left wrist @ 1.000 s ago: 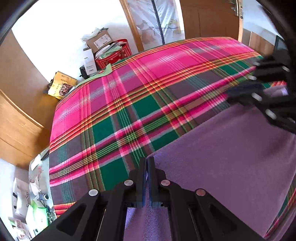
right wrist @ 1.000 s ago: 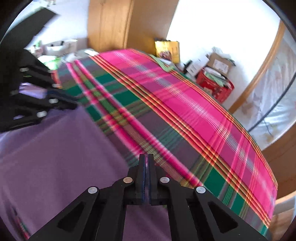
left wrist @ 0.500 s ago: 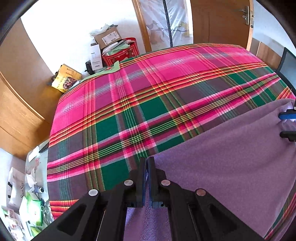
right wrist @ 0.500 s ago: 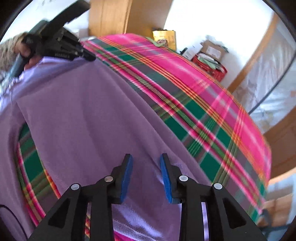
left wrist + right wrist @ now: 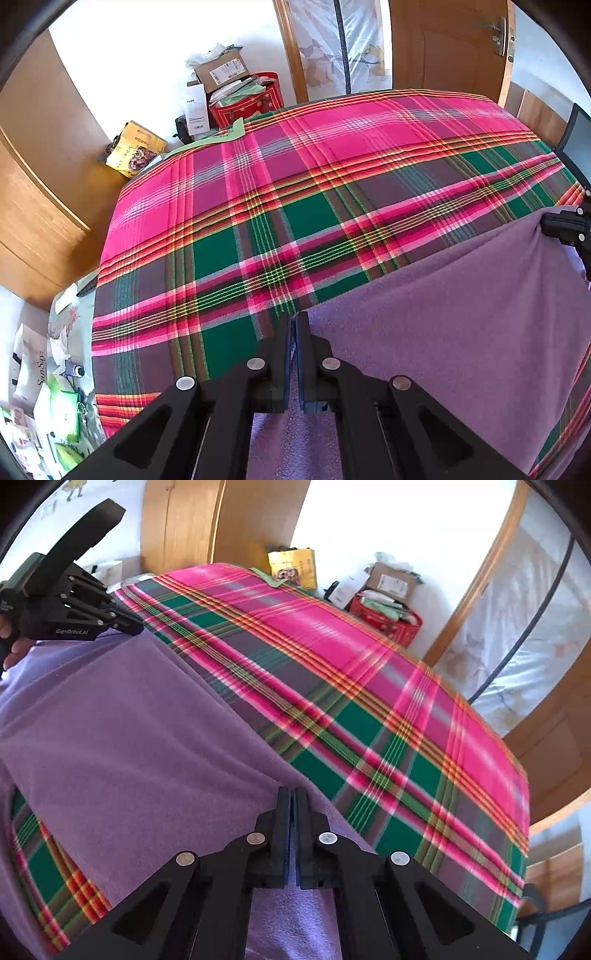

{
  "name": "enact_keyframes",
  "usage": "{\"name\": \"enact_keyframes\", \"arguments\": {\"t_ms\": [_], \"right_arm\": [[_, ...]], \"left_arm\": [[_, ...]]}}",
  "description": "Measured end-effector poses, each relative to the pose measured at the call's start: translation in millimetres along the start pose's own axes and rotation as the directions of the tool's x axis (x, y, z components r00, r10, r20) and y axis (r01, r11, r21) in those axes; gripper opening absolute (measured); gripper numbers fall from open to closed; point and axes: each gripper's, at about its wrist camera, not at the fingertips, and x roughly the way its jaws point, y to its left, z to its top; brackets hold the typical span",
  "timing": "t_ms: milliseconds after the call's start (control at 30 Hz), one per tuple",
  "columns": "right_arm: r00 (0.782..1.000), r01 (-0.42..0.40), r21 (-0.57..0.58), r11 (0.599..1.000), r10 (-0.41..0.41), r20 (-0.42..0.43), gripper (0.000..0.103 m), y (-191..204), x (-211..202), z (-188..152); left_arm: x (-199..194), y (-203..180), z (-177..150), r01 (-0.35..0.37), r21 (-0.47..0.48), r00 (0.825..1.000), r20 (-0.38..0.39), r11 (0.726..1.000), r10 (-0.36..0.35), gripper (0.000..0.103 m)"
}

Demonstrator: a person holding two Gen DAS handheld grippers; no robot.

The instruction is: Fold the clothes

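Observation:
A purple garment [image 5: 443, 332] lies spread over the near part of a bed covered with a pink, green and red plaid blanket [image 5: 332, 166]. My left gripper [image 5: 294, 321] is shut on the garment's far left corner. In the right wrist view, my right gripper [image 5: 293, 794] is shut on the purple garment [image 5: 129, 738] at its far right edge, with cloth showing between the fingers. The left gripper [image 5: 122, 626] appears at the upper left there, held by a hand [image 5: 14, 650]. The right gripper [image 5: 565, 229] shows at the right edge of the left wrist view, at the garment's other corner.
Beyond the bed's far edge stand a red basket [image 5: 251, 103], a cardboard box [image 5: 221, 70] and a yellow bag [image 5: 135, 153]. A wooden door [image 5: 443, 48] is behind. Papers and packets [image 5: 37, 387] litter the floor at the left. A dark chair [image 5: 576, 140] stands at the right.
My right gripper moved away from the left one along the garment's far edge, opened, then shut on the cloth at the right corner. The left gripper kept its grip in place.

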Motion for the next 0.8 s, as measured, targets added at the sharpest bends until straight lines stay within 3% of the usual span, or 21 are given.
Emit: {"name": "enact_keyframes", "arguments": {"t_ms": [233,333,400,467,533,733,800], "right_arm": [[0.997,0.083,-0.066,0.994,-0.082,0.013,0.001,5,4,-3],[0.994,0.089,-0.013,0.996,-0.088,0.062,0.006,4,-15,-5],[0.991,0.041,0.026,0.999,-0.044,0.125,0.008,9,-40,-11],[0.988,-0.006,-0.012,1.0,0.008,0.152,0.014,24,-55,-21],[0.984,-0.054,-0.08,0.995,0.067,0.167,0.028,42,-70,-33],[0.979,-0.101,-0.287,0.953,0.147,0.143,0.031,106,-74,-57],[0.969,-0.162,-0.3,0.94,0.208,0.131,0.031,121,-71,-54]], "left_arm": [[-1,-2,-1,-0.023,-0.016,1.0,-0.001,1.0,0.023,0.003],[-1,-2,-2,-0.022,-0.024,1.0,-0.003,0.999,0.022,0.003],[-1,-2,-2,-0.022,-0.029,1.0,-0.004,0.999,0.021,0.003],[-2,-1,-2,-0.021,-0.035,1.0,-0.007,0.999,0.02,0.003],[-2,-1,-1,-0.019,-0.039,1.0,-0.009,0.999,0.019,0.003],[-3,0,-1,-0.015,-0.057,1.0,-0.013,0.998,0.014,0.003],[-3,-1,-2,-0.02,-0.054,1.0,-0.011,0.998,0.019,0.003]]}}
